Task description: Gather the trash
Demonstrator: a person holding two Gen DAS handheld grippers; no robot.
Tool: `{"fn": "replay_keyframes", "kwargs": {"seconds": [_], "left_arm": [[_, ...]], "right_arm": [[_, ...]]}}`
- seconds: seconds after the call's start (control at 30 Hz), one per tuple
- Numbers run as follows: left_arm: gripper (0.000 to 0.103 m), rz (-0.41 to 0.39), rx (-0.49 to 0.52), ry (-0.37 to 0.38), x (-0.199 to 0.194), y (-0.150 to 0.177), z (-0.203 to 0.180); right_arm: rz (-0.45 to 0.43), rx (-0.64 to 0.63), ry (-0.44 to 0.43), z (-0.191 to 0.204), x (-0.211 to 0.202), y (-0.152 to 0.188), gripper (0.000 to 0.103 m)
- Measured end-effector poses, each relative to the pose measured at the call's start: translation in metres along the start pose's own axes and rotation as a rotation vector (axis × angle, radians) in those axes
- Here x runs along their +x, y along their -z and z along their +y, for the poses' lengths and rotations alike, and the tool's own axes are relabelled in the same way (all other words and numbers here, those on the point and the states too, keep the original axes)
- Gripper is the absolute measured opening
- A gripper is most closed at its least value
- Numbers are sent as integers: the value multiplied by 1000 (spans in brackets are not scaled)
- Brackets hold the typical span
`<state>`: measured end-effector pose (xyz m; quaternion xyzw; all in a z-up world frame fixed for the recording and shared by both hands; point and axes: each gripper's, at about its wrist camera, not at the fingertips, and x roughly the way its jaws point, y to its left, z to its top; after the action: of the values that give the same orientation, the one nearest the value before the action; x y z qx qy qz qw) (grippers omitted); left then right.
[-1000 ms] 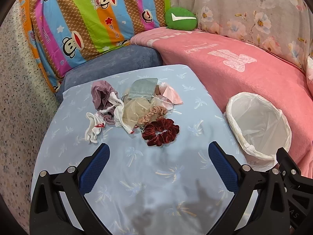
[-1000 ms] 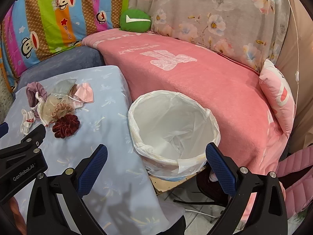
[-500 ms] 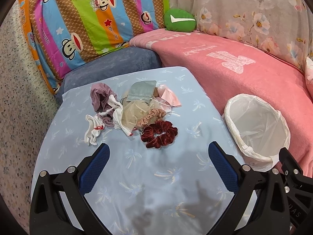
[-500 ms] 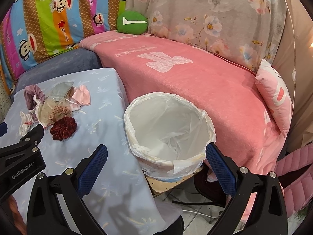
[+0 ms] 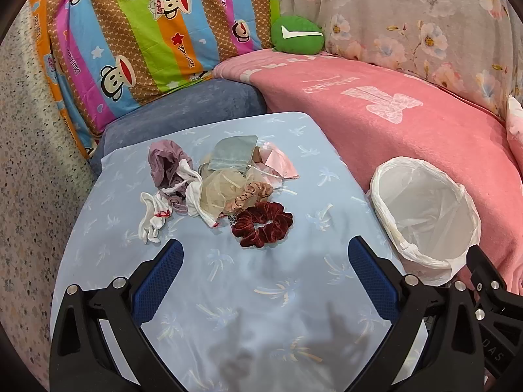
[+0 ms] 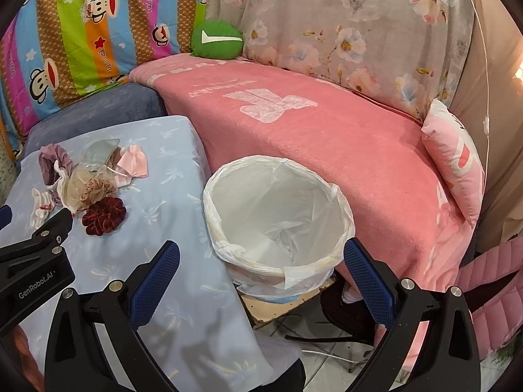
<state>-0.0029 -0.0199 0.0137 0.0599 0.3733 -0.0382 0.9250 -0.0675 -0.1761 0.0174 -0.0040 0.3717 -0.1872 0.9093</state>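
A heap of small soft items lies mid-table on the light blue cloth (image 5: 248, 294): a dark red velvet scrunchie (image 5: 263, 223) (image 6: 104, 215) nearest me, a beige mesh pouch (image 5: 217, 192), a mauve scrunchie (image 5: 166, 161), white fabric strips (image 5: 152, 219), a grey-green pouch (image 5: 233, 155) and a pink cloth (image 5: 279, 165). A bin lined with a white bag (image 5: 425, 215) (image 6: 278, 215) stands off the table's right edge, empty. My left gripper (image 5: 264, 256) hovers open just short of the red scrunchie. Over the bin's near rim my right gripper (image 6: 261, 258) is open, holding nothing.
A pink blanket-covered sofa (image 6: 327, 137) curves behind the table and bin, with a green cushion (image 5: 297, 35), a striped cartoon quilt (image 5: 137, 26) and a pink pillow (image 6: 457, 160). A black chair base (image 6: 327, 333) stands on the tiled floor below the bin.
Both views have drifted slightly: the pile sits a little lower and closer in the left view, and the bin has shifted left in the right view. Both grippers stay open.
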Motion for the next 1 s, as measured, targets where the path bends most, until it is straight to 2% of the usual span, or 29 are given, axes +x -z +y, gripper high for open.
{"fn": "replay_keyframes", "kwargs": {"seconds": [1.0], "left_arm": [[97, -5, -1, 16, -1, -1, -2]], "right_arm": [[-12, 7, 19, 1, -3, -1, 97]]}}
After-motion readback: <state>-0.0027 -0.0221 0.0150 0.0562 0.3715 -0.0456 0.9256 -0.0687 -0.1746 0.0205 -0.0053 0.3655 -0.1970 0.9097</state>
